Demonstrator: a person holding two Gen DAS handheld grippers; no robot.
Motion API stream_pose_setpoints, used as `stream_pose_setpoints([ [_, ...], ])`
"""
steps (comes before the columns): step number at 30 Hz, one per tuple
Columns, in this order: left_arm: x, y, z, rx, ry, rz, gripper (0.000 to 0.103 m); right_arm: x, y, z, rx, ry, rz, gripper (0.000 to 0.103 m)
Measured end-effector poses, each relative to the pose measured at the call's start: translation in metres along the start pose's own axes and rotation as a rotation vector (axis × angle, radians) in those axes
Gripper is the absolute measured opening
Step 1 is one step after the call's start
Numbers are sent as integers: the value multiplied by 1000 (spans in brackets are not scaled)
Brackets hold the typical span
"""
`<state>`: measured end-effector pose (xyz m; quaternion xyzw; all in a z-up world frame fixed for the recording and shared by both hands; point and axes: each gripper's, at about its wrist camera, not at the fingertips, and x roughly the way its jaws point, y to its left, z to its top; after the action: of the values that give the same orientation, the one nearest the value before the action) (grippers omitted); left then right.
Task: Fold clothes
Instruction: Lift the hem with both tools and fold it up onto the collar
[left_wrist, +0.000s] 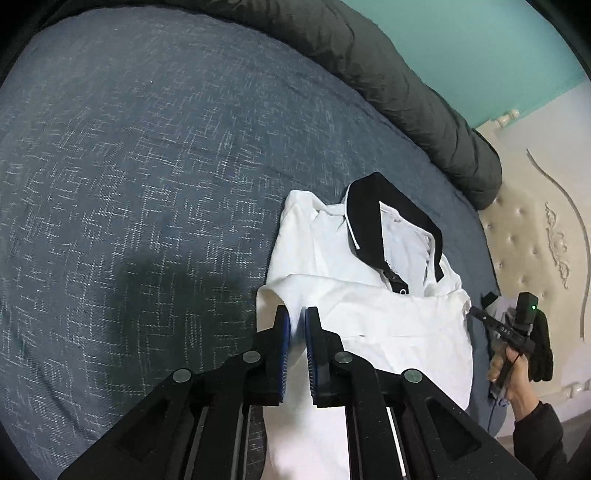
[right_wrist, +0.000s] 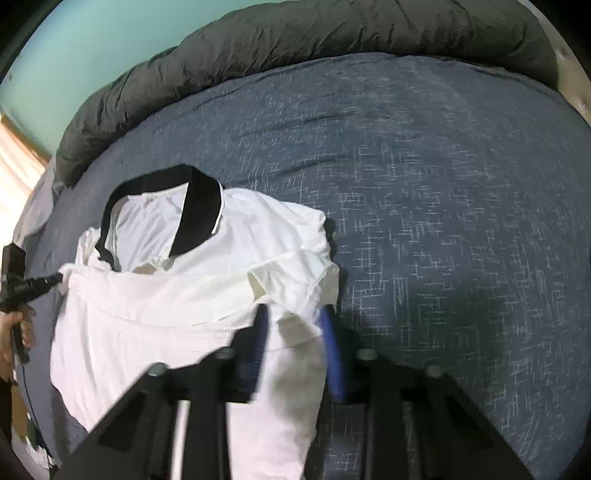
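Left gripper (left_wrist: 297, 314) jaws nearly closed over white shirt (left_wrist: 369, 306) hem.

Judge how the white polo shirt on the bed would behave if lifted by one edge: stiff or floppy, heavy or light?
Probably floppy: the white polo shirt lies in soft creases and folded layers on the bedspread. Likely light, as the fabric looks thin. The black collar holds its shape, so it may be slightly stiffer.
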<state>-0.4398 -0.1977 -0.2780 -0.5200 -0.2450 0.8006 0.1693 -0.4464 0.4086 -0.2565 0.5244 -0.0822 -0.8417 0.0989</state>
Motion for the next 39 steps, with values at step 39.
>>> stream_pose_setpoints([
  [39,3,-13,69,-40,-143,11,4,-11,-15,83,125,-212,-51,3],
])
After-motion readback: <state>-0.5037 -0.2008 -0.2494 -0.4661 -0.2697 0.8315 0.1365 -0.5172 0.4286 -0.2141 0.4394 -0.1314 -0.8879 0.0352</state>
